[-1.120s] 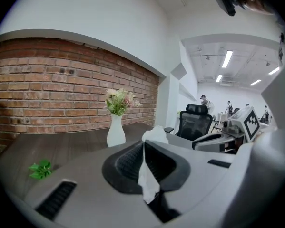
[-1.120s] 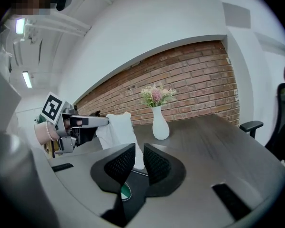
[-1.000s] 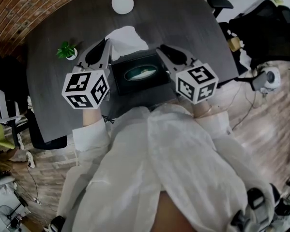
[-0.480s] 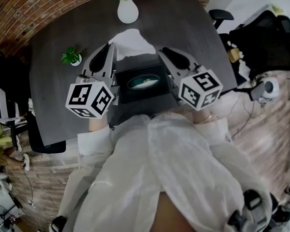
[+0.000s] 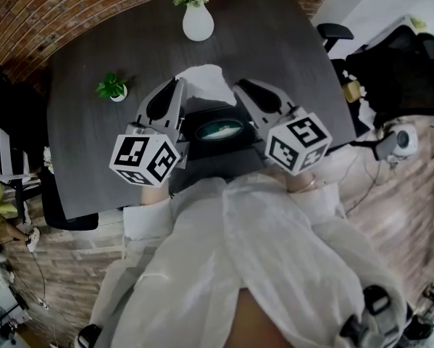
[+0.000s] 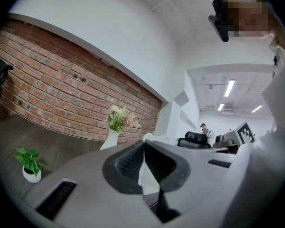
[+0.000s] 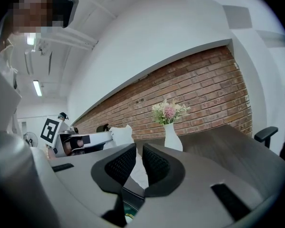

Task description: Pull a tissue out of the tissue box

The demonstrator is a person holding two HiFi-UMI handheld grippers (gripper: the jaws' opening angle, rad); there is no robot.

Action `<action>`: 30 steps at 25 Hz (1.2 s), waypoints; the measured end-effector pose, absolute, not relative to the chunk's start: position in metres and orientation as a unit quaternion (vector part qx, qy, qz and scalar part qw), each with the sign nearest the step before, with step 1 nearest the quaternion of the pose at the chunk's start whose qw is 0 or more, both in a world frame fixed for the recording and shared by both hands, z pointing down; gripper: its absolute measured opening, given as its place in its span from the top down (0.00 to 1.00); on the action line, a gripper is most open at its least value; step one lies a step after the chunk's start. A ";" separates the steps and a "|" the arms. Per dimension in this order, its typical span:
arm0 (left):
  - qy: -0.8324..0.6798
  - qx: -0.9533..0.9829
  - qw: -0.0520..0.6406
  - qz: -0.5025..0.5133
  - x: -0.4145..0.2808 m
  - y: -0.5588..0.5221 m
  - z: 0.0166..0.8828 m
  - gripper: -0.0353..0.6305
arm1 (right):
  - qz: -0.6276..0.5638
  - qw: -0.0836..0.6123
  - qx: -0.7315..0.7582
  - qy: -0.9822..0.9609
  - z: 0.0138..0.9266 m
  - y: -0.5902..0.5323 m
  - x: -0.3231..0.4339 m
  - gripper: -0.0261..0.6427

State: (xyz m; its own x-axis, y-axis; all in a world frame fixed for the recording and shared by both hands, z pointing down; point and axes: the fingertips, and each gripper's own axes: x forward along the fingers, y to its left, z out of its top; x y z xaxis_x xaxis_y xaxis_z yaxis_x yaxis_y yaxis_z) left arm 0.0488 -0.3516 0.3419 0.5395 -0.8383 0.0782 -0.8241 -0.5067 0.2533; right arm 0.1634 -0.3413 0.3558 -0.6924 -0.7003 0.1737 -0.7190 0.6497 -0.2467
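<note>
Narrowing since a moment ago, jaws of the right gripper (image 7: pixel 139 152) leave a slim gap, white paper tissue (image 5: pixel 202 82) showing through. The left gripper (image 6: pixel 143 146) pinches it past the black oval-slotted tissue box (image 5: pixel 220 130). The box sits on a dark grey table (image 5: pixel 93 122), red brick wall (image 6: pixel 61 89) beyond.

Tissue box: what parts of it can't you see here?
Head view: the left edge of the tissue box is under the left gripper; inside its opening is too small and dark to tell.
Left gripper view: the box is hidden below the jaws; only the pinched tissue shows.

Tissue (image 7: pixel 122 134) beside vase (image 7: pixel 171 138) (pink flowers (image 7: pixel 167 110))
</note>
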 end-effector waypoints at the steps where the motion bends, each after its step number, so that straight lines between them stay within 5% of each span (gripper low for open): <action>1: -0.478 0.868 0.132 -0.025 0.049 -0.350 0.344 0.93 | 0.150 0.032 0.390 -0.908 0.356 -0.341 0.162 0.89; 30: -0.463 0.874 0.146 0.002 0.056 -0.344 0.363 0.93 | 0.167 0.052 0.361 -0.916 0.371 -0.331 0.161 0.95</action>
State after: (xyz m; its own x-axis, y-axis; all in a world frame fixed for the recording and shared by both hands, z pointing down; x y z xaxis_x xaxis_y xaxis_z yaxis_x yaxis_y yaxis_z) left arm 0.0557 -0.3443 0.3626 0.5716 -0.8088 0.1384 -0.8099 -0.5290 0.2532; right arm 0.1605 -0.3312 0.3706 -0.7338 -0.6439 0.2164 -0.6789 0.6832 -0.2690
